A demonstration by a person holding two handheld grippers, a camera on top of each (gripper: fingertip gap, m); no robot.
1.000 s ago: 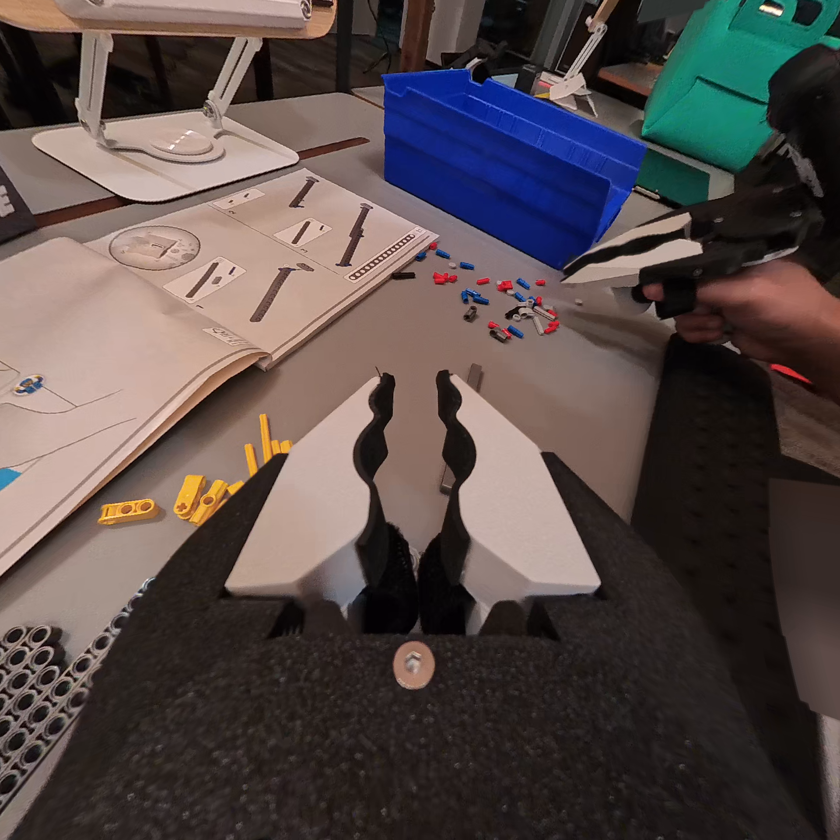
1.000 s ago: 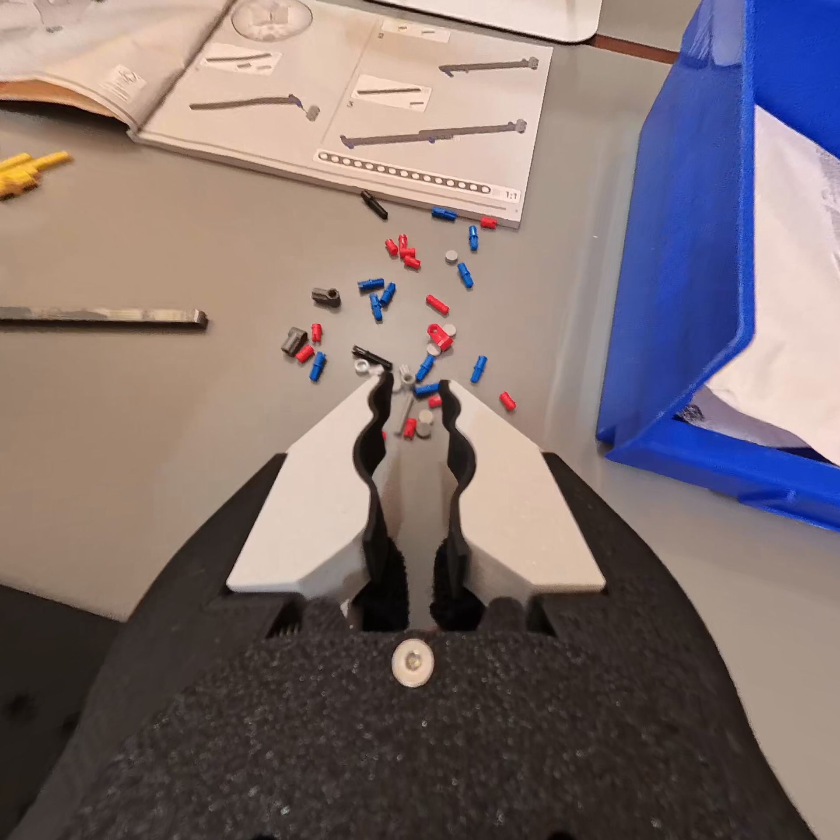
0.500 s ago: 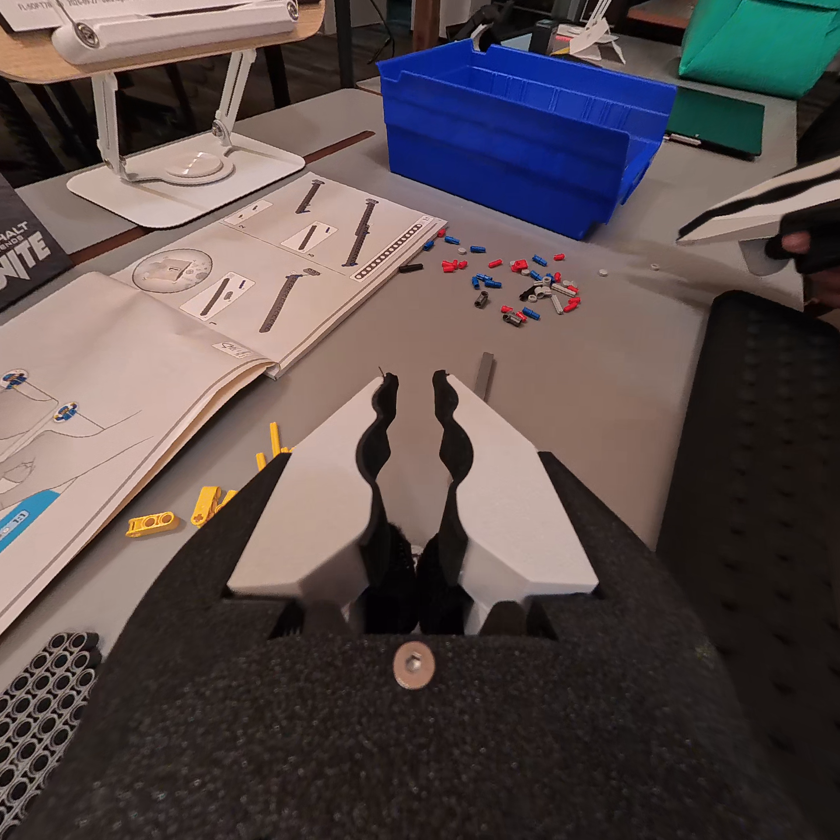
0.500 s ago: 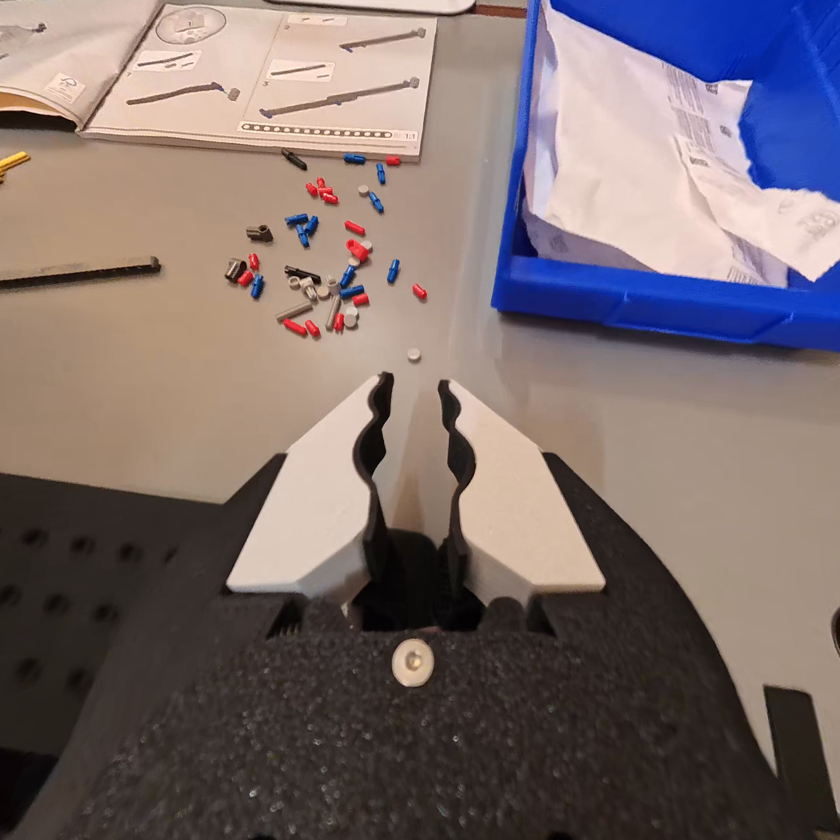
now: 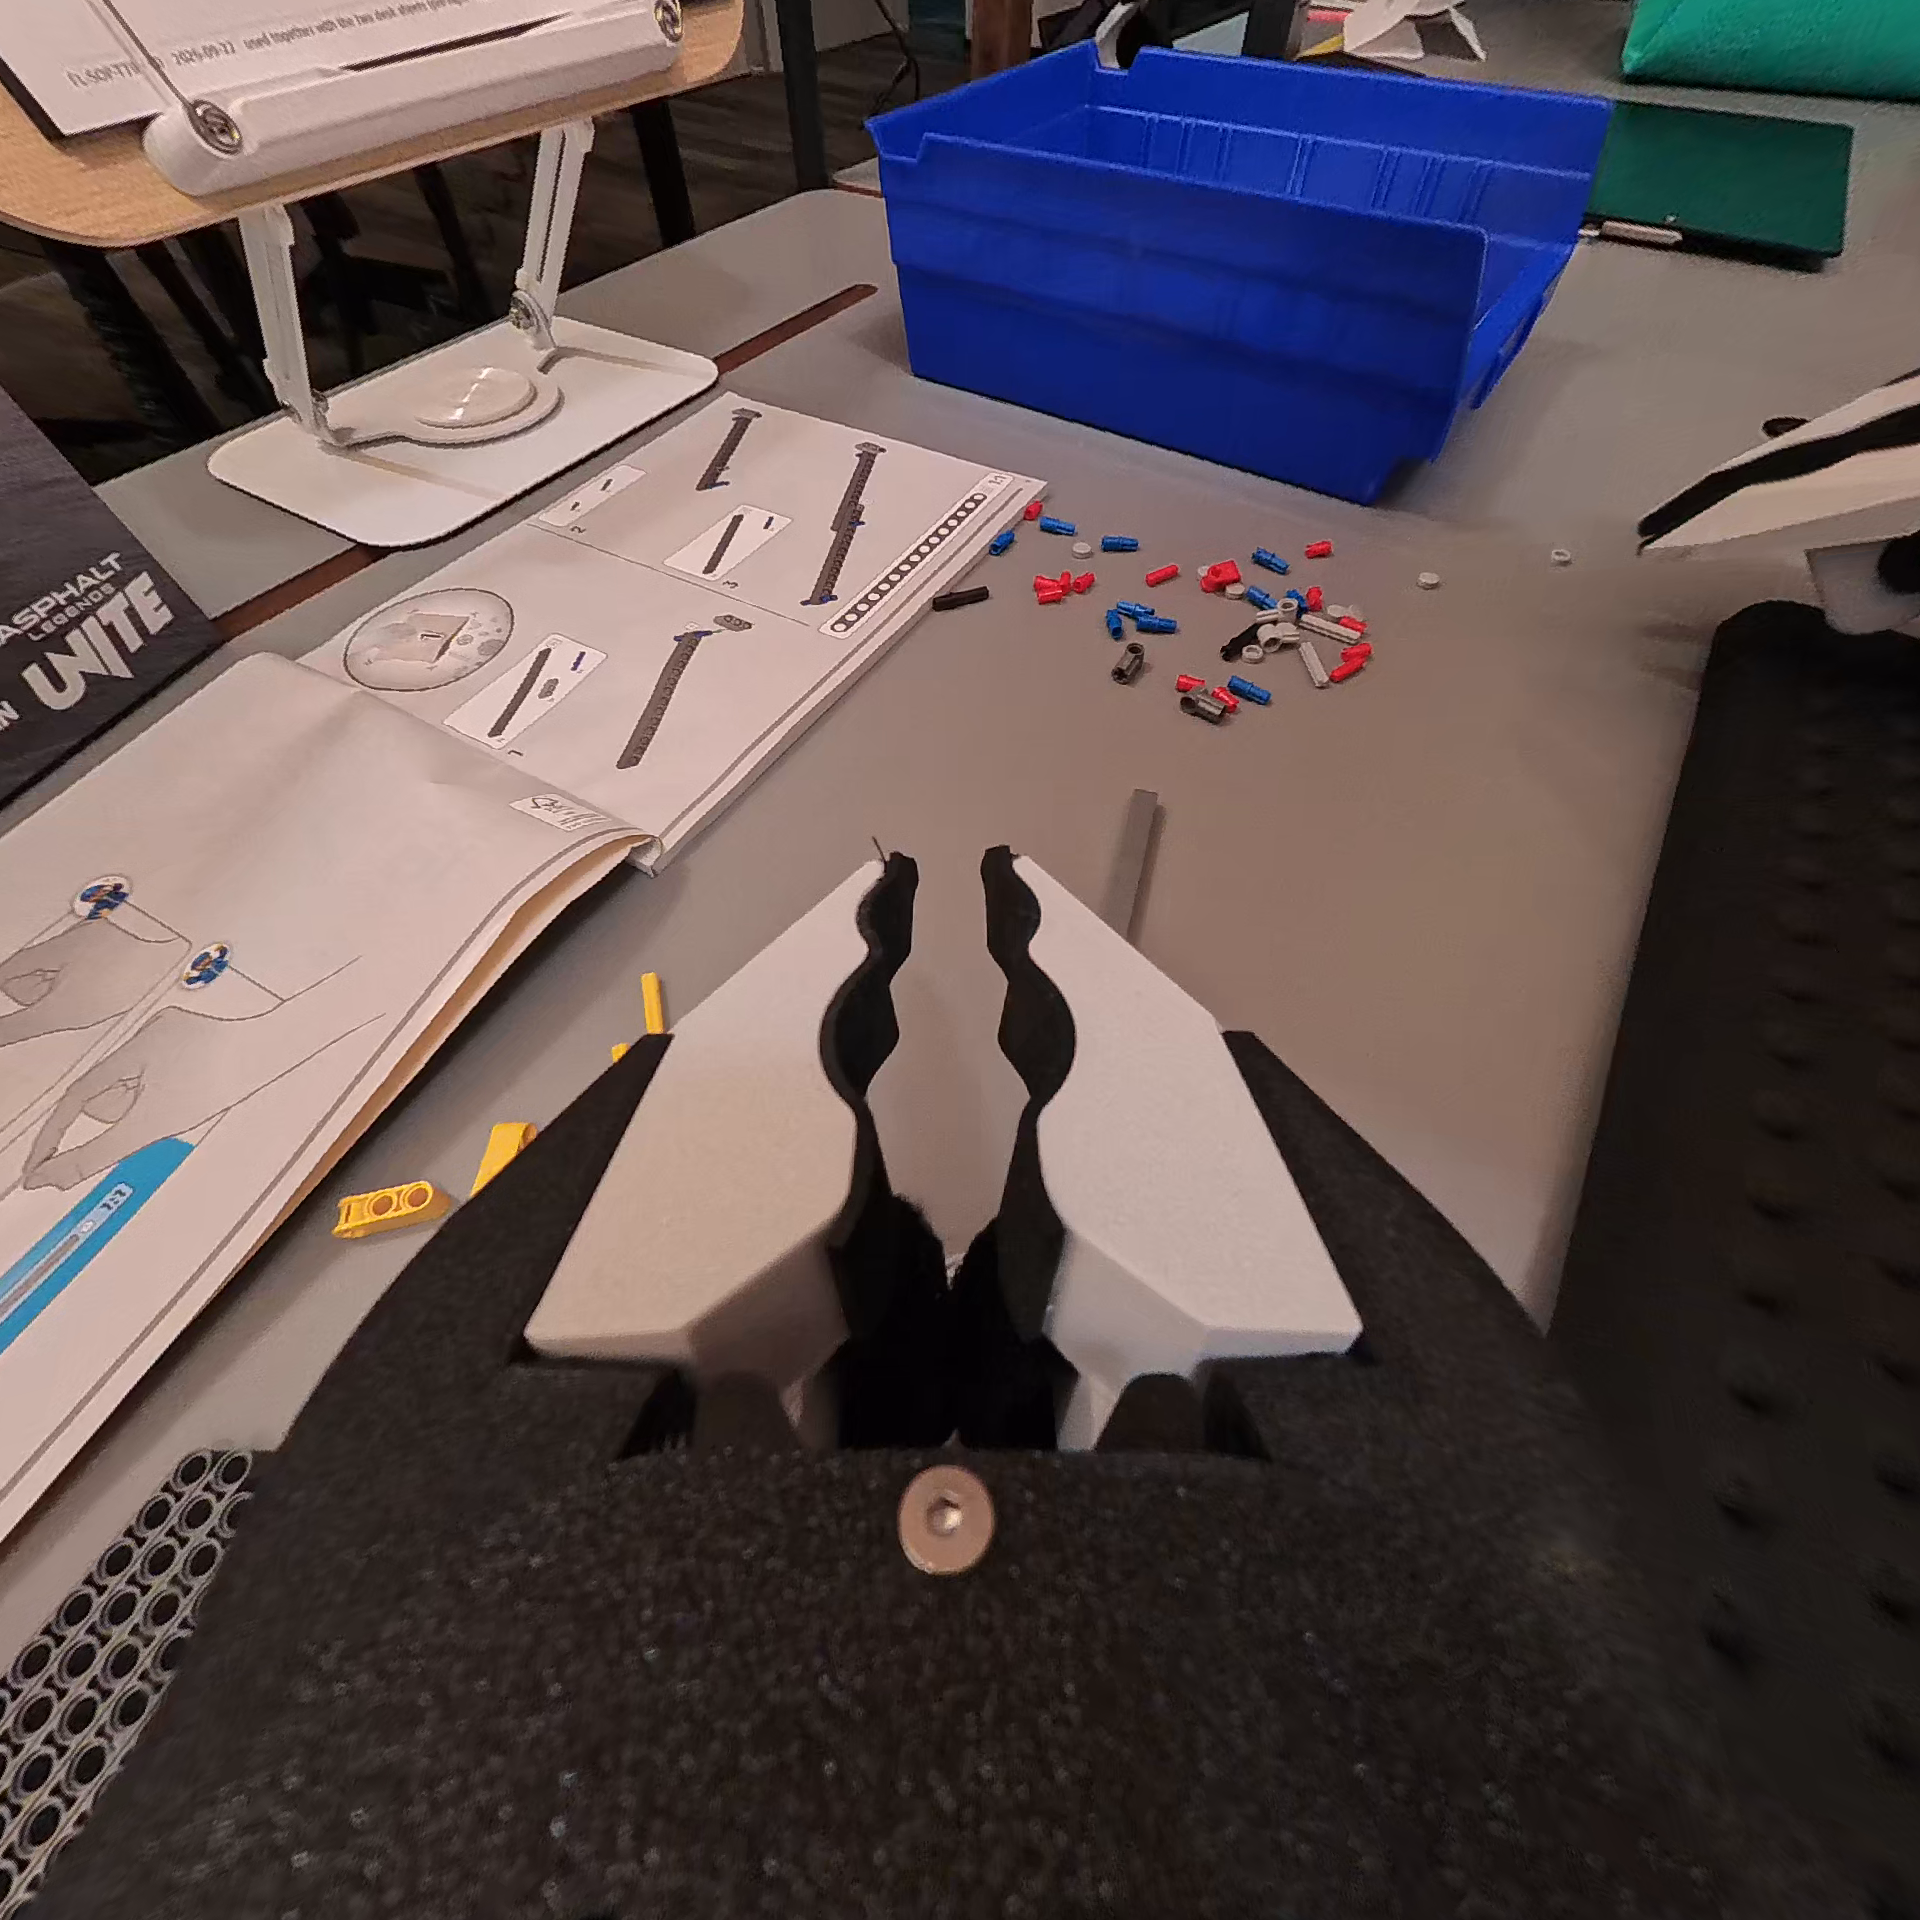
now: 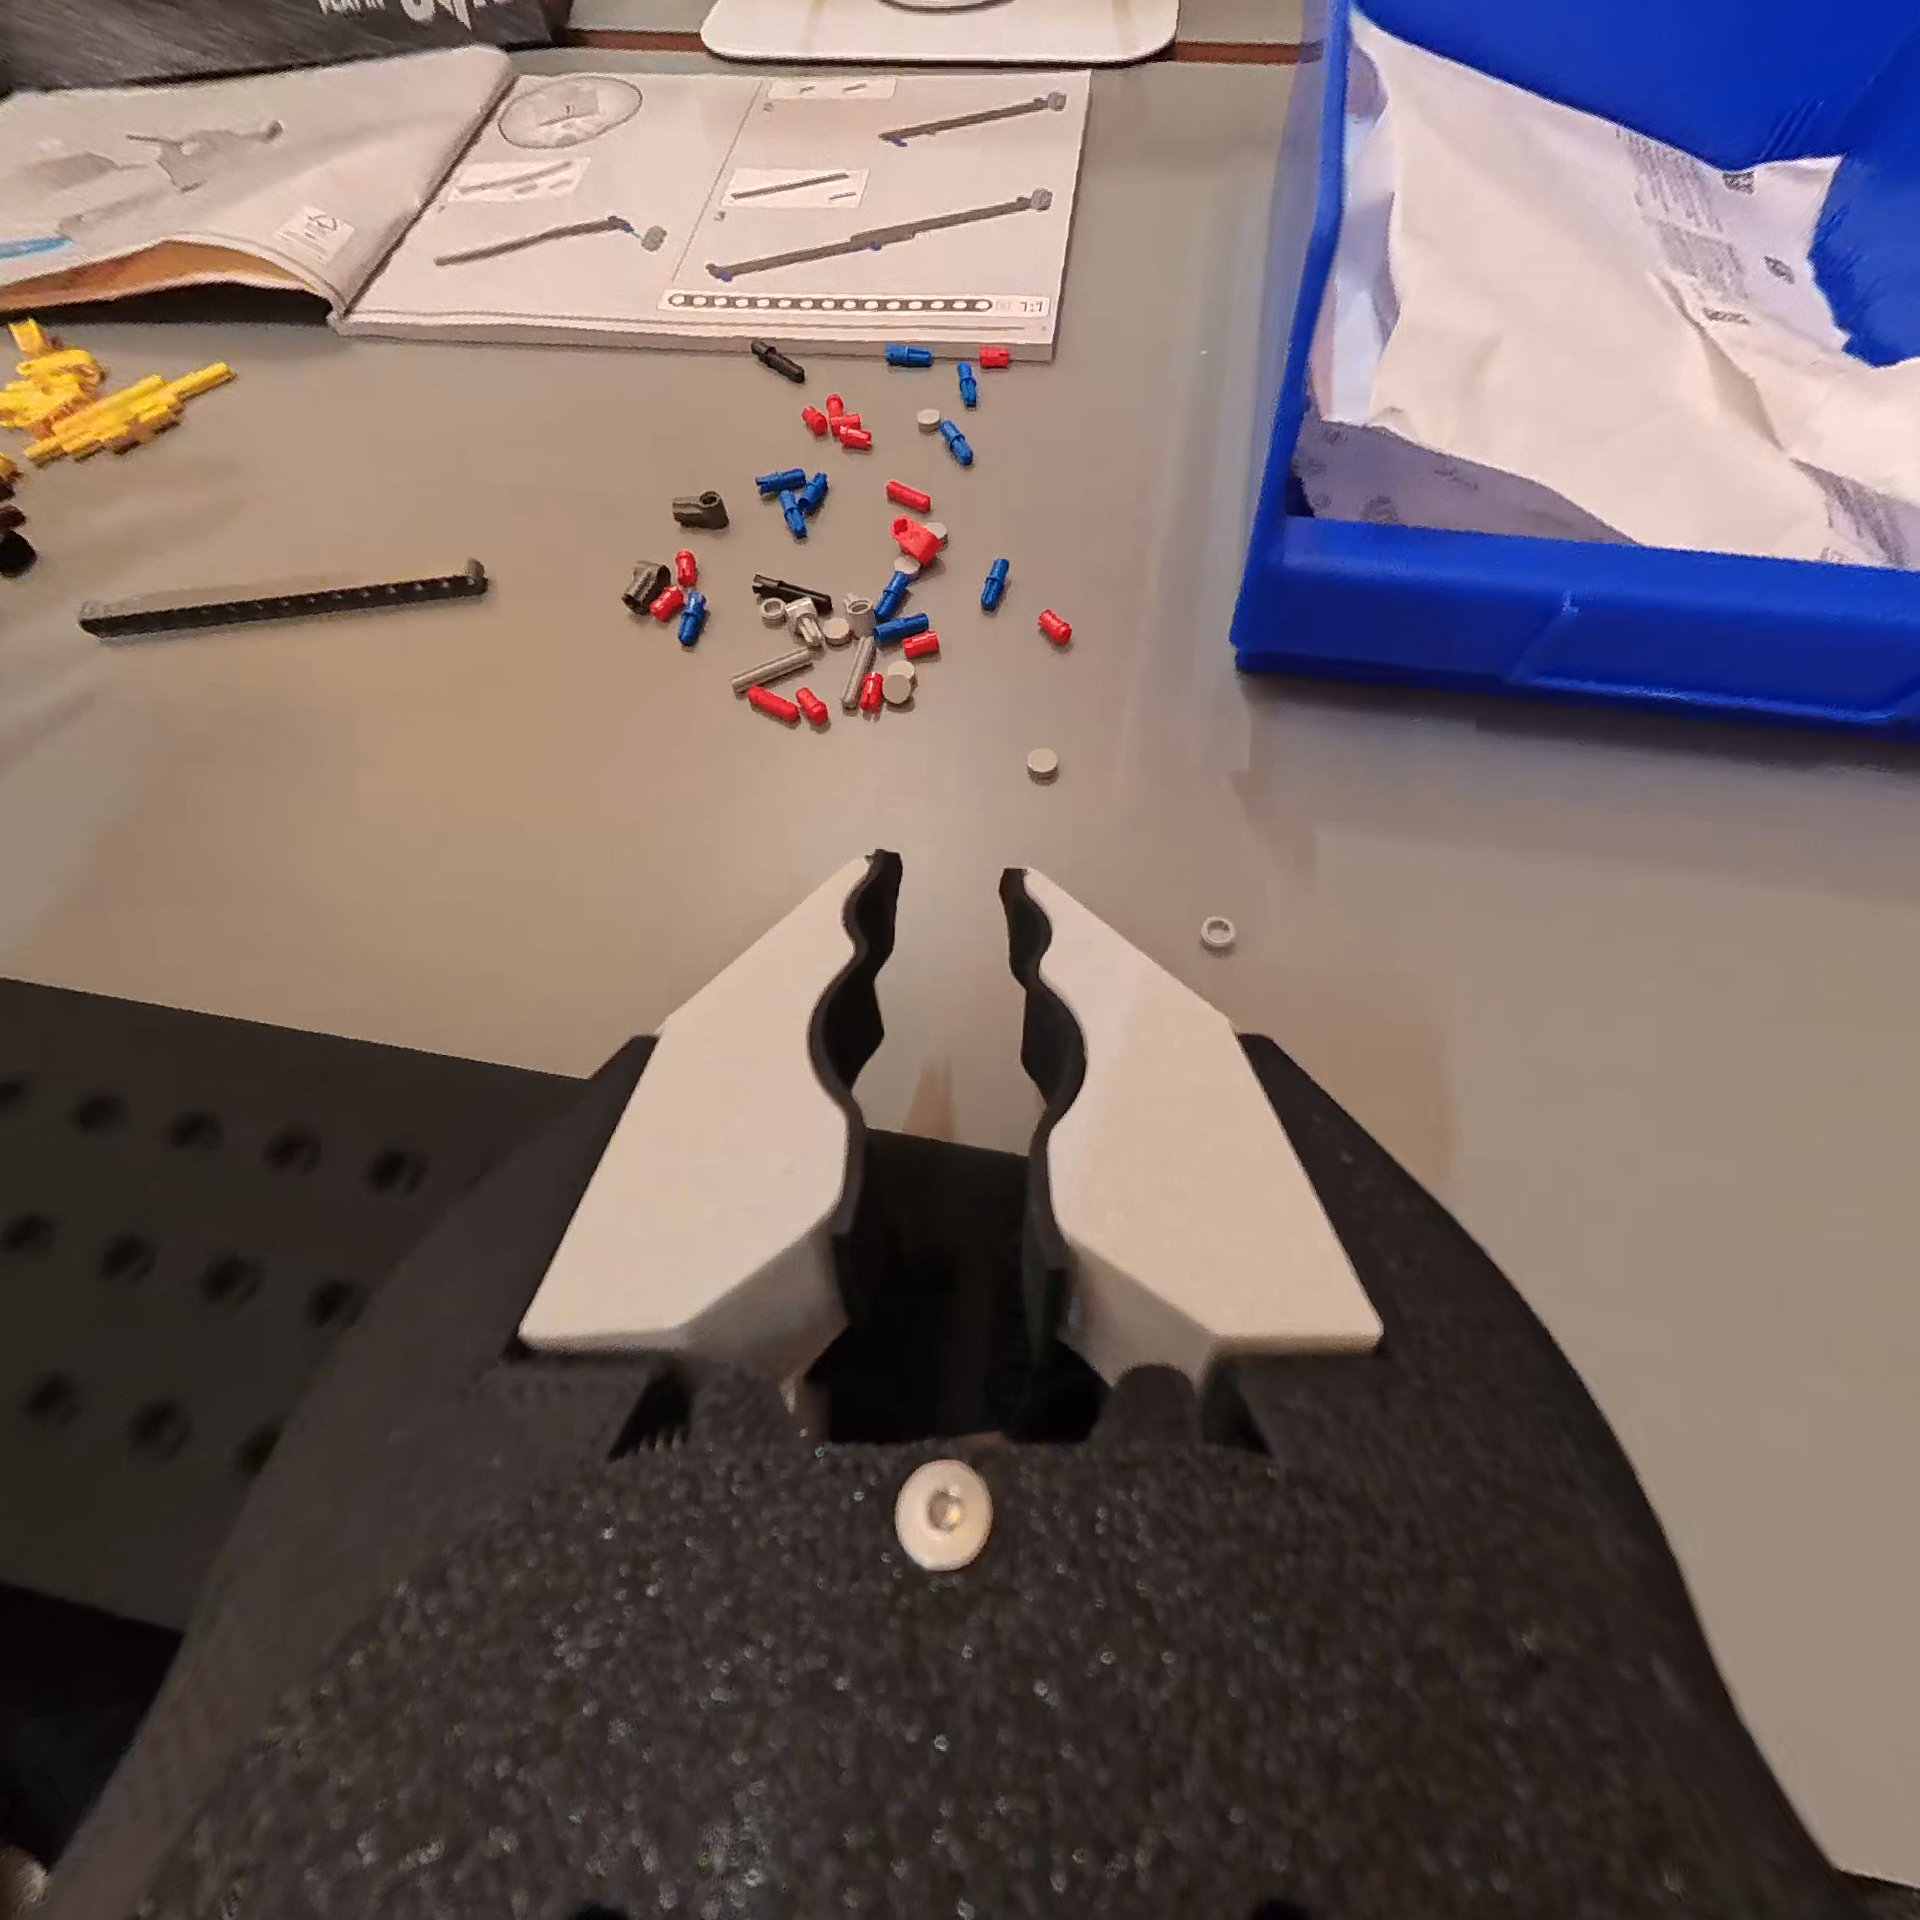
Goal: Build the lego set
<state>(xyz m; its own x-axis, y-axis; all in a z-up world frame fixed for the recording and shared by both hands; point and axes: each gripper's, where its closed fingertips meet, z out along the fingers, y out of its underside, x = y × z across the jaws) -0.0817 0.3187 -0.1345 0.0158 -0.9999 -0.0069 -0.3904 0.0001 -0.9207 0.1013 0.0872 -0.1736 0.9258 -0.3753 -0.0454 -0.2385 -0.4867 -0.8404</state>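
Note:
A scatter of small red, blue, grey and black lego pins (image 6: 842, 582) lies on the grey table; it also shows in the left wrist view (image 5: 1226, 623). A long dark beam (image 6: 281, 597) lies left of the pins, and shows just beyond my left gripper's right fingertip (image 5: 1138, 862). My left gripper (image 5: 945, 860) is open a little and empty, above the table near the open instruction booklet (image 5: 623, 623). My right gripper (image 6: 948, 871) is open and empty, well short of the pins; it also shows at the right edge of the left wrist view (image 5: 1787, 488).
A blue bin (image 6: 1558, 634) with white paper stands at the right. Yellow pieces (image 6: 94, 405) lie left. A grey round piece (image 6: 1043, 764) and a small ring (image 6: 1216, 930) lie loose. A black perforated mat (image 5: 1787, 1143) and stacked black beams (image 5: 94, 1610) lie near. A white stand (image 5: 468, 405) is behind. Spacing between my two grippers at the tips: around 30 centimeters.
My right gripper has drawn back from the pin pile toward the near table edge and its jaws stand slightly wider. My left gripper has lifted and pulled back a little.

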